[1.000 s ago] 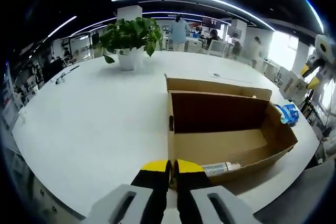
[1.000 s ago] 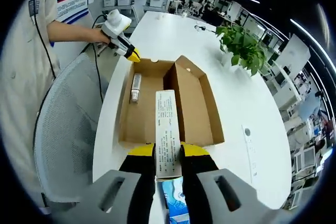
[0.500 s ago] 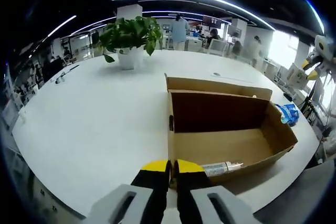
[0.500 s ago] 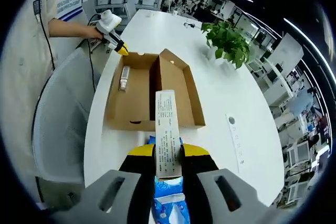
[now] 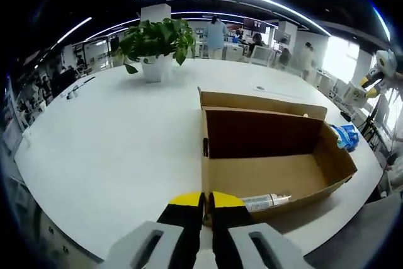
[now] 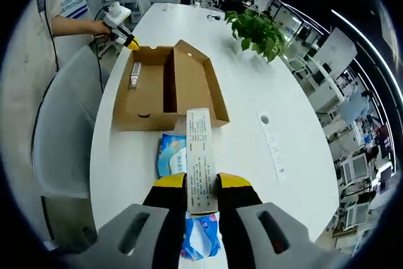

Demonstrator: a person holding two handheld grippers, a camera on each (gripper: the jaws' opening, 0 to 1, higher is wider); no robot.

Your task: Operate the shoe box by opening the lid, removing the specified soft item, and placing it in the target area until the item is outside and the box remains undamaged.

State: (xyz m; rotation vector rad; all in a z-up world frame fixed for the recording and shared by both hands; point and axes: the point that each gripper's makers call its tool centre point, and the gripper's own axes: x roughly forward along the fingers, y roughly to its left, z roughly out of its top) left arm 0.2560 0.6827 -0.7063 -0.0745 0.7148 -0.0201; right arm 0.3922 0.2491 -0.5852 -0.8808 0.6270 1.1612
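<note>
The open cardboard shoe box (image 5: pixel 271 174) lies on the white table (image 5: pixel 113 149), its lid (image 5: pixel 261 102) standing up behind it. My left gripper (image 5: pixel 206 198) is shut on the box's near corner wall. A small bottle (image 5: pixel 264 202) lies inside, along the near wall. In the right gripper view the box (image 6: pixel 157 92) is farther off, with the left gripper (image 6: pixel 131 43) and a hand at its far corner. My right gripper (image 6: pixel 201 181) is shut on a slim white printed carton (image 6: pixel 200 149), high above a blue soft pack (image 6: pixel 171 155) lying on the table beside the box.
A potted plant (image 5: pixel 156 45) stands at the back of the table. A flat white strip (image 6: pixel 272 143) lies right of the box. A grey mesh chair (image 6: pixel 56 137) stands at the table's edge. The blue pack (image 5: pixel 346 135) lies beyond the box's end. People and desks fill the background.
My right gripper has drawn back and up from the box with the white carton, so the box looks smaller and the blue pack shows below. The left gripper has stayed put.
</note>
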